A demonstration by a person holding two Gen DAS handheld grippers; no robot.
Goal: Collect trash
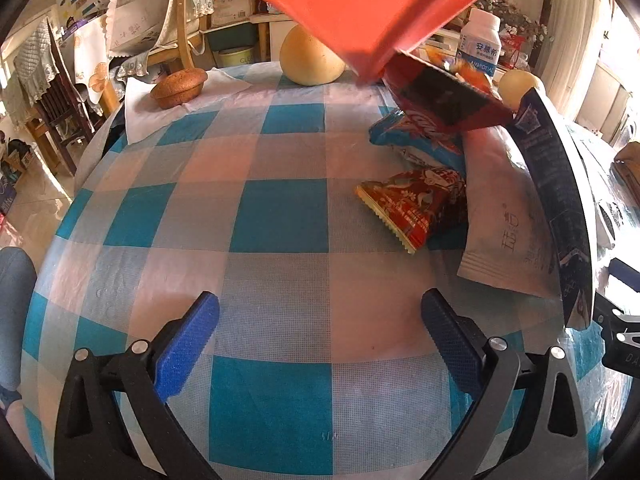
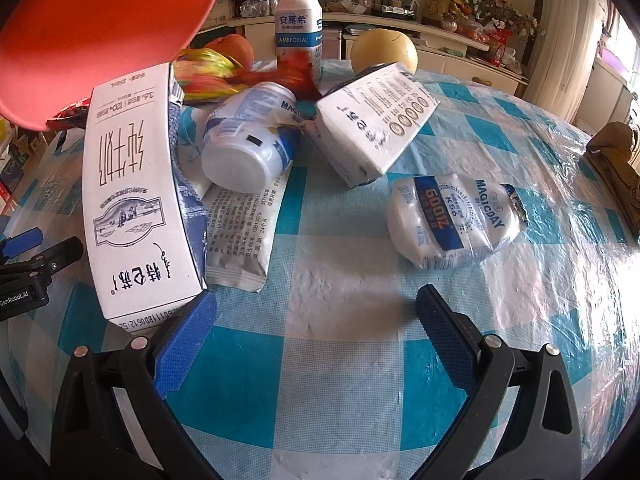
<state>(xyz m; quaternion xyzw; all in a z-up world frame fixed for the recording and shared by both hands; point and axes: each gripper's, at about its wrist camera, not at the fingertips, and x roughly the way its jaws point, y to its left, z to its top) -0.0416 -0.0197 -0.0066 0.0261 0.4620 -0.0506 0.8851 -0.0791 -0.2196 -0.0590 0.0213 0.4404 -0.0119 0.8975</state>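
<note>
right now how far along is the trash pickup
Nothing looks collected yet. Left hand-held gripper and right hand-held gripper are both open and empty. Left on the table: milk carton, crushed cup, tipped bottle, red wrapper.

Sunlit room, wooden chair, curtains

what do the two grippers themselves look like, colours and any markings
Both look alike: the left gripper and right gripper have glossy black frames with triangular cut-outs and round silver bolt heads. The fingers carry blue pads with a fine grid texture. The left gripper's body, seen from the right wrist camera, bears white GenRobot.AI lettering. No cables or sleeves show.
</note>
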